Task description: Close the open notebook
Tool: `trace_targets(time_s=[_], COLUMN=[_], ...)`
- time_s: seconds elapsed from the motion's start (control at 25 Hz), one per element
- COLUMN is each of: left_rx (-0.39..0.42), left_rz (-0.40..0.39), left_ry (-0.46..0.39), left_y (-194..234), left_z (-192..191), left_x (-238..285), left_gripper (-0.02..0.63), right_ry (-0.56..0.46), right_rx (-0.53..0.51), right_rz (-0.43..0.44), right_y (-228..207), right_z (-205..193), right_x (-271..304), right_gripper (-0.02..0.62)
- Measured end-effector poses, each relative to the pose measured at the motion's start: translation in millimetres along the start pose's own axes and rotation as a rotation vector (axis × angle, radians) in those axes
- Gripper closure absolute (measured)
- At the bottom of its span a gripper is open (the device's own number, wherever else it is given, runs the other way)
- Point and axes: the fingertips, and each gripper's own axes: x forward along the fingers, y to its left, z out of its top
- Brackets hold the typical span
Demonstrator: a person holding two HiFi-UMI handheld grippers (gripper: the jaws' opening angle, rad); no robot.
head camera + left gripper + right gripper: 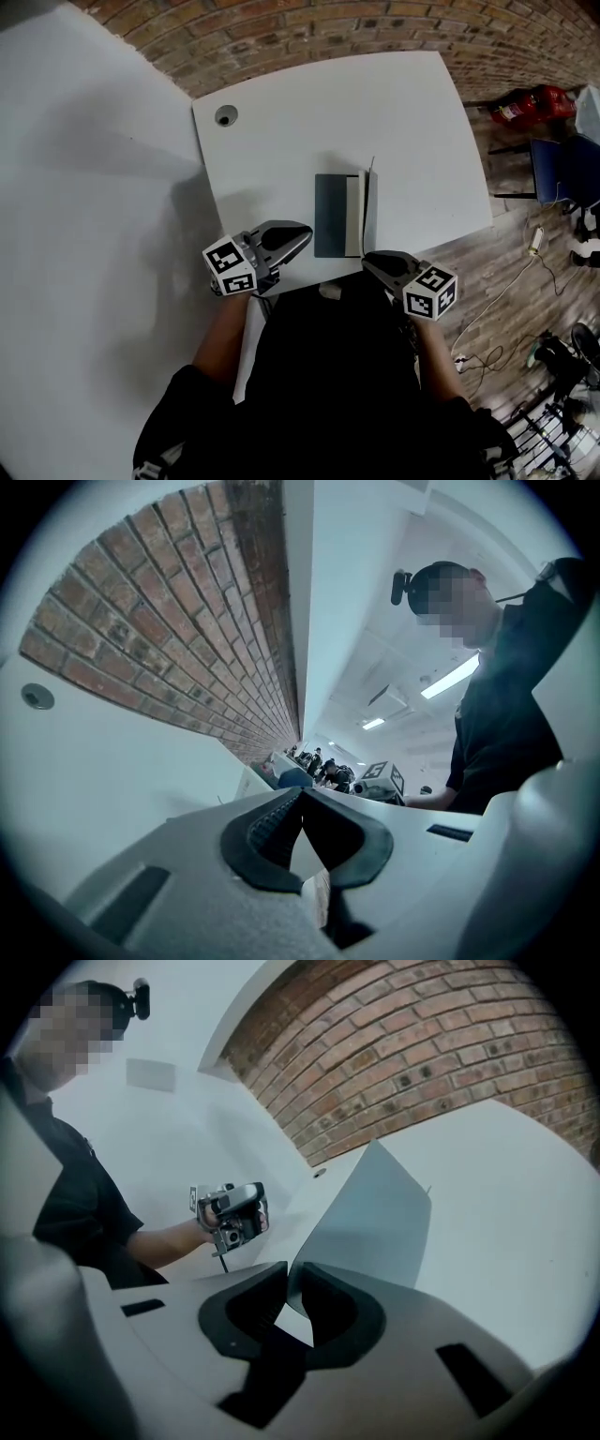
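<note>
The notebook (330, 216) is lying on the white tabletop (394, 103), close to the front edge and just ahead of the person, between the two claws. Its dark left half is lying flat. A pale band of pages is showing beside that half. The grey cover (369, 211) on the right is standing up off the pages, almost on edge in the head view.

The right claw (367, 260) is grasping that cover at its near end. In the right gripper view the jaws are sitting nearly together, with the thin sheet caught between their tips. From there the cover is rising as a broad grey sheet, leaning up and to the right in that view. The hand is holding this claw pointed down toward the notebook's near right corner.

The left claw (307, 232) is clenched on nothing, and the left gripper view is showing its tips touching with only a hollow behind them. It is hovering over the front of the tabletop, just left of the notebook's left edge.

A round hole (225, 115) is showing near the tabletop's far left corner, and a brick wall (281, 28) is running behind the tabletop. To the right, a red extinguisher (530, 103) is lying on the floor, with a blue chair (562, 169) near it.
</note>
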Motion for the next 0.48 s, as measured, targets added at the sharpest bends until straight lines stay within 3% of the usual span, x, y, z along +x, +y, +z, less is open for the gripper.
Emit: trace_targets(time_s=[0.48], left_rx=[-0.074], left_rz=[0.038], left_ry=[-0.049], left_y=[-1], left_z=[-17], left_x=[-30], left_gripper=[0.589], right_ry=[0.256], right_rx=[-0.053], right_rz=[-0.005], right_y=[-8], right_z=[-48], right_x=[107], right_gripper=[0.552])
